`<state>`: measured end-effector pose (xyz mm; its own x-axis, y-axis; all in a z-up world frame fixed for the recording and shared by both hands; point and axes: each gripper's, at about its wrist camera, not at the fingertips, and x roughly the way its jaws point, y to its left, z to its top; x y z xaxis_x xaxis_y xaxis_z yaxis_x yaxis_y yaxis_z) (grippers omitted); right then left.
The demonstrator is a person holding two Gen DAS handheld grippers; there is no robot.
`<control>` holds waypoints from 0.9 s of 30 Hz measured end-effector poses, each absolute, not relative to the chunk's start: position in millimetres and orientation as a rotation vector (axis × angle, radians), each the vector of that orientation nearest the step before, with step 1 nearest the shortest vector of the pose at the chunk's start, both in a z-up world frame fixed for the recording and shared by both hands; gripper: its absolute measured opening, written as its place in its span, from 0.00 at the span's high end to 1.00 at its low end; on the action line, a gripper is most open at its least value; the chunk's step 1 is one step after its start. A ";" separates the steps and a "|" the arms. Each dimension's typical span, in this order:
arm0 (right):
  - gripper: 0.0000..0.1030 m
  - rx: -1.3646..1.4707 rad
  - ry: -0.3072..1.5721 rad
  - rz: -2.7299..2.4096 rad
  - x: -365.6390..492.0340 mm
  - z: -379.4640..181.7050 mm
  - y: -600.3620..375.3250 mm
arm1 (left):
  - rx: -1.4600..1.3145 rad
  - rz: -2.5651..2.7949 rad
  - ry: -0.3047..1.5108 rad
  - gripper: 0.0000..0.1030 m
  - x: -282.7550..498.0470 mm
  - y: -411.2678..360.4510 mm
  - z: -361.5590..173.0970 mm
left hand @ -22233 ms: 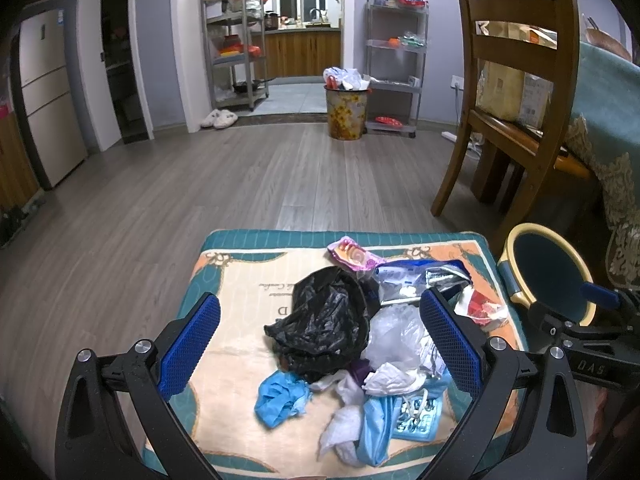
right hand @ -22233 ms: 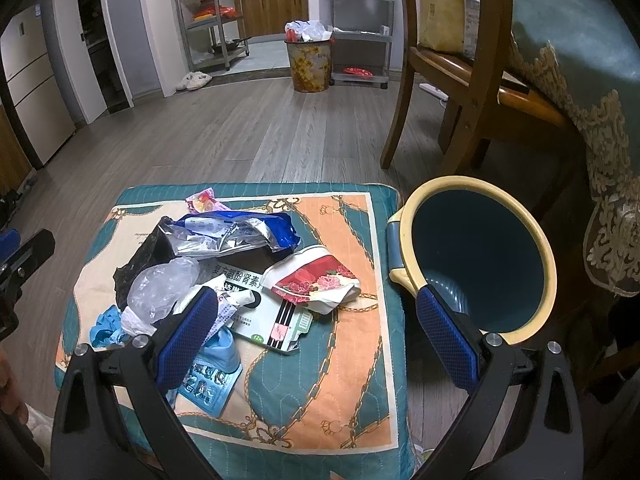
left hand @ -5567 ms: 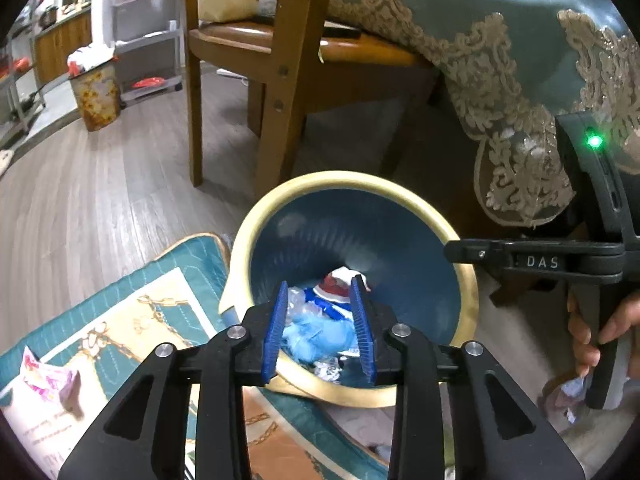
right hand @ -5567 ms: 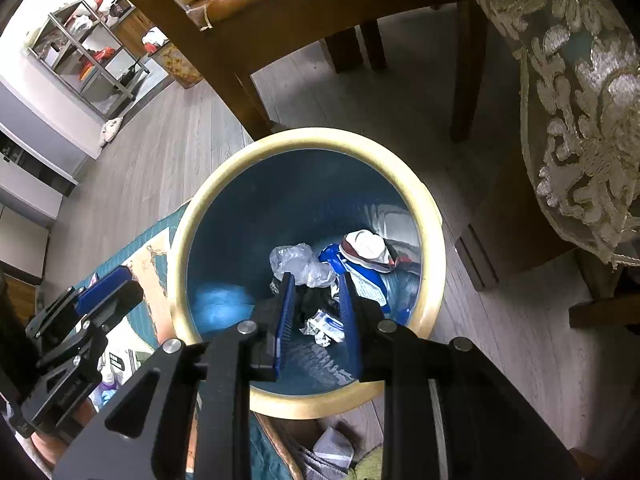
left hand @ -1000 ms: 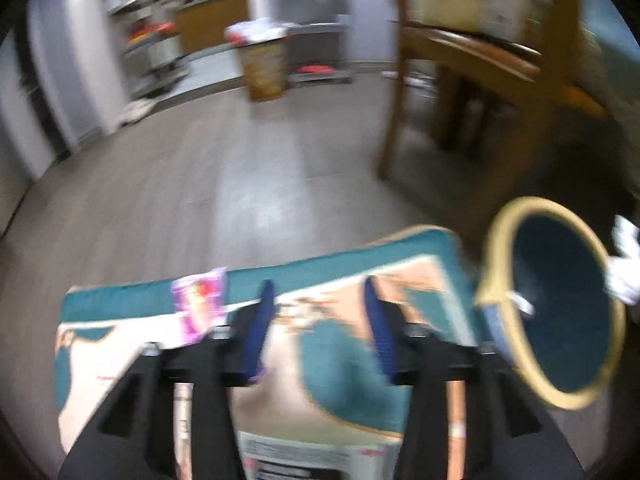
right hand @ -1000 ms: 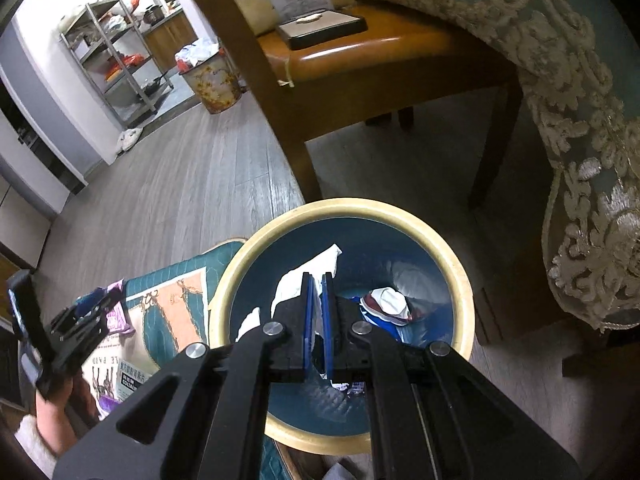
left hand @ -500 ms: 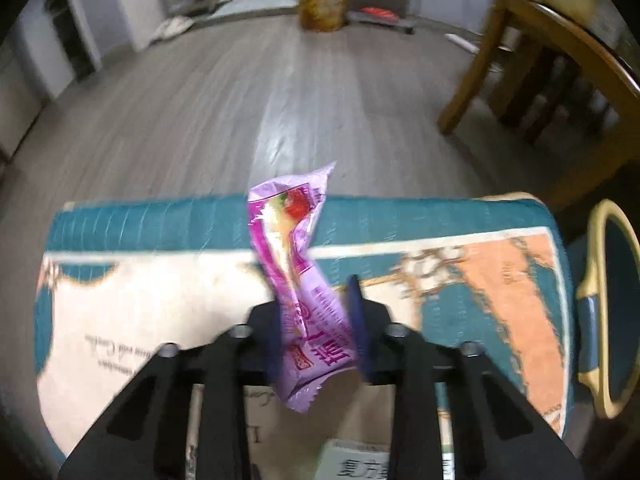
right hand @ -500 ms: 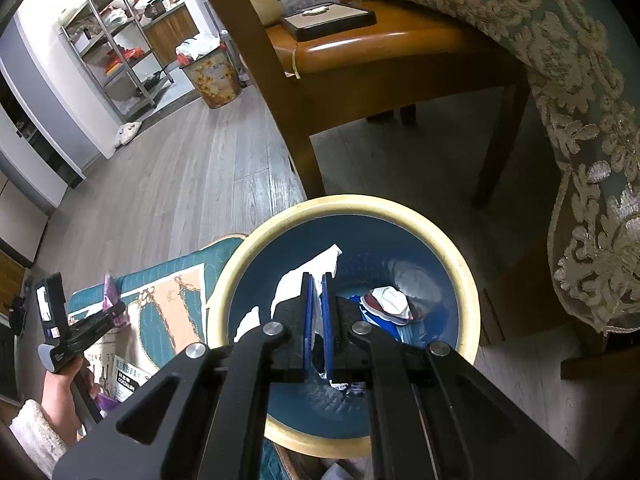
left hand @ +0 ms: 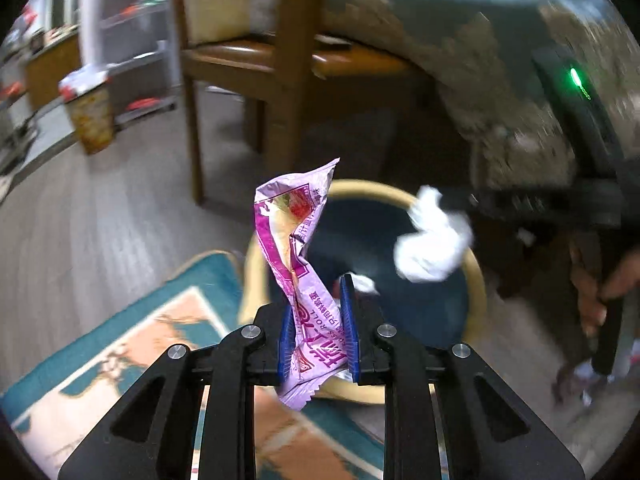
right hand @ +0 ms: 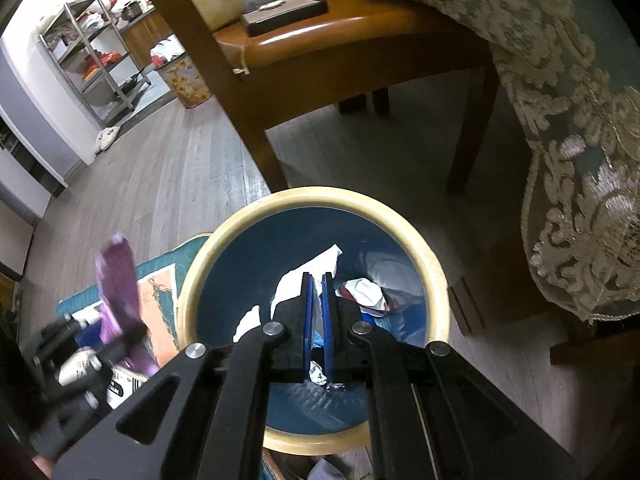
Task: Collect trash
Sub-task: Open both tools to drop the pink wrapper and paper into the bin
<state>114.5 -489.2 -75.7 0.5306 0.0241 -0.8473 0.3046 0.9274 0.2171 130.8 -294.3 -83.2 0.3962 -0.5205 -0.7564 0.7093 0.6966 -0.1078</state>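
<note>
- Left hand-held gripper [left hand: 316,320] clamps a pink wrapper [left hand: 298,248] near the bin [right hand: 432,264].
- Right hand-held gripper [right hand: 316,308] pinches white tissue [right hand: 312,268] over the bin.

Both grippers, left [left hand: 316,320] and right [right hand: 316,320], were black frames with silver screws and blue pads [left hand: 347,316]; a green light glowed upper right

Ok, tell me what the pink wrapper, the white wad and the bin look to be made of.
Pink wrapper: thin printed plastic film, apparently; glossy, with sharp creases and a crimped end.
White wad: probably tissue or soft paper; matte, crumpled, though motion-blurred.
Bin: looks like moulded plastic; smooth cream rim, dark blue ribbed inside.
</note>
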 end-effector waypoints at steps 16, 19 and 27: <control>0.53 0.396 0.983 -0.203 109.8 -70.0 -495.6 | 0.304 -0.763 0.862 0.55 121.9 -300.1 -92.6; 0.39 0.398 0.970 -0.191 107.5 -61.3 -490.7 | 0.270 -0.736 0.845 0.35 121.2 -279.6 -77.2; 0.06 0.367 0.899 -0.118 88.7 -27.0 -454.0 | 0.211 -0.652 0.738 0.18 94.8 -208.8 -11.5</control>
<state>88.7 -454.0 -27.0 0.6209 0.0518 -0.7822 0.2525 0.9314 0.2622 94.8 -208.8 -11.5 0.5545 -0.4761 -0.6825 0.6189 0.7843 -0.0442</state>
